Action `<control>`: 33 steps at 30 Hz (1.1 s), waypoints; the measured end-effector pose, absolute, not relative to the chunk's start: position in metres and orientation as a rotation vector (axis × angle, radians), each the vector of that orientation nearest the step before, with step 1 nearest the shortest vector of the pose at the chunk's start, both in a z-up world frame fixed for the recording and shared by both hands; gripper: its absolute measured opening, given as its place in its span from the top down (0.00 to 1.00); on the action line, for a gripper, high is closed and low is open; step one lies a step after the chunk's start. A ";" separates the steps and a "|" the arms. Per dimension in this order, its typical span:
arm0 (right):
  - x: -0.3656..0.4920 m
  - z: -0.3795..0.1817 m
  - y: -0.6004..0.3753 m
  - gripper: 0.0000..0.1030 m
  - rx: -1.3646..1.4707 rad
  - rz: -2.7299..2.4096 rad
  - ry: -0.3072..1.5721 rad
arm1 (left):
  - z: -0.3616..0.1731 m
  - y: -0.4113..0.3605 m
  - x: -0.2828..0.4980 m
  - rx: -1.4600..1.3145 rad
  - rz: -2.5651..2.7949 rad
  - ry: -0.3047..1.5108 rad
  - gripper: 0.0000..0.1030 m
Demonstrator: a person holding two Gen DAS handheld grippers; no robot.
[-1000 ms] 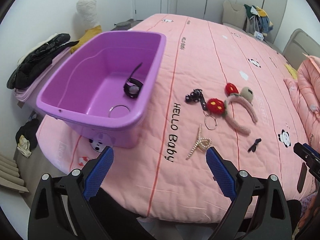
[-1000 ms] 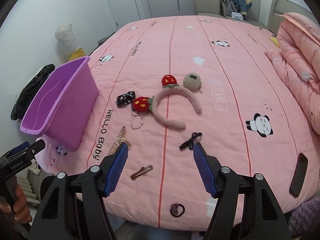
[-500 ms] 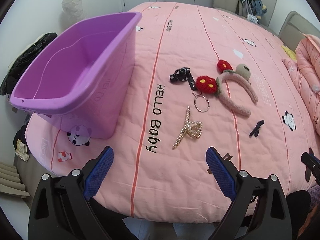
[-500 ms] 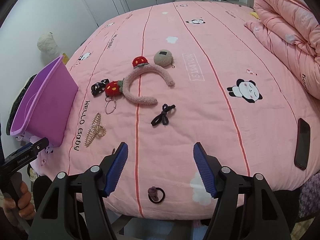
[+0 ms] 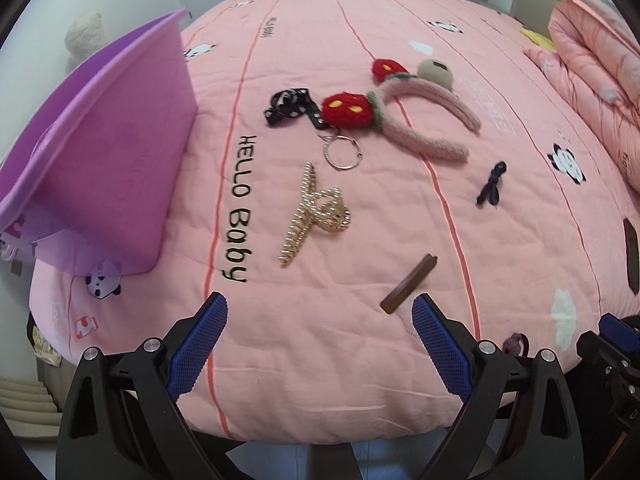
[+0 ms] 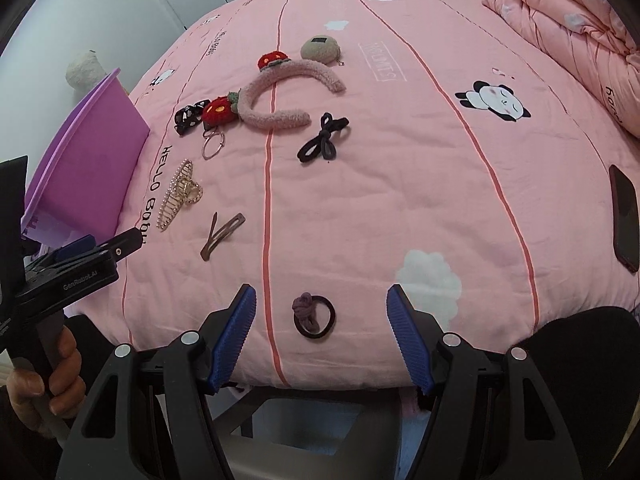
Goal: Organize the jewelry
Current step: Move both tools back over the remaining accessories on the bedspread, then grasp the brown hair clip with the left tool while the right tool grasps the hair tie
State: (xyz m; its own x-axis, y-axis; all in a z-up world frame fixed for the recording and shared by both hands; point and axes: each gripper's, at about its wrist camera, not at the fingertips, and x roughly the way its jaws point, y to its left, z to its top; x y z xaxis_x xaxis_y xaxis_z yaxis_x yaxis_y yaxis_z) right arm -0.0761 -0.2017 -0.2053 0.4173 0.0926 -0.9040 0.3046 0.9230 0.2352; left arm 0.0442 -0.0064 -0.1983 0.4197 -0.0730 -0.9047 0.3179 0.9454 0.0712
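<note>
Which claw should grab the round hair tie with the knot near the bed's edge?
Probably the right claw: it's open, and the hair tie lies between its fingers. The left claw points nearer the brown clip.

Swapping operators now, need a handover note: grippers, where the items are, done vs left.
Left gripper: open, empty, low at the bed's near edge, facing the brown snap clip.
Right gripper: open, empty, with the knotted hair tie lying between its fingers.
Purple bin: on the bed's left side; its inside is not visible.
On the quilt: gold claw clip, key ring, strawberry headband, polka-dot bow, black bow tie, round pouch.
Done: cannot confirm from these views.
Left: all of the above into the bin.
</note>
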 end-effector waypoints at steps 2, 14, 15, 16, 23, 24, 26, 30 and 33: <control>-0.078 -0.210 -0.199 0.37 0.406 -0.146 1.133 | -0.204 -0.011 0.044 0.261 -0.262 1.106 0.11; -0.080 -0.257 -0.190 0.37 0.466 -0.233 1.168 | -0.247 -0.036 0.044 0.347 -0.361 1.099 0.11; -0.080 -0.258 -0.189 0.37 0.466 -0.237 1.166 | -0.250 -0.037 0.045 0.345 -0.368 1.104 0.11; -0.079 -0.260 -0.189 0.37 0.459 -0.240 1.167 | -0.252 -0.038 0.045 0.343 -0.377 1.107 0.11; -0.073 -0.273 -0.183 0.37 0.449 -0.240 1.200 | -0.265 -0.047 0.052 0.366 -0.395 1.116 0.11; -0.072 -0.274 -0.182 0.37 0.447 -0.242 1.202 | -0.267 -0.048 0.053 0.364 -0.397 1.118 0.11; -0.070 -0.279 -0.182 0.37 0.444 -0.245 1.217 | -0.269 -0.049 0.055 0.362 -0.403 1.121 0.11; -0.069 -0.284 -0.183 0.37 0.450 -0.255 1.224 | -0.274 -0.052 0.057 0.362 -0.412 1.138 0.11; -0.069 -0.285 -0.184 0.37 0.453 -0.257 1.222 | -0.276 -0.052 0.059 0.346 -0.421 1.152 0.11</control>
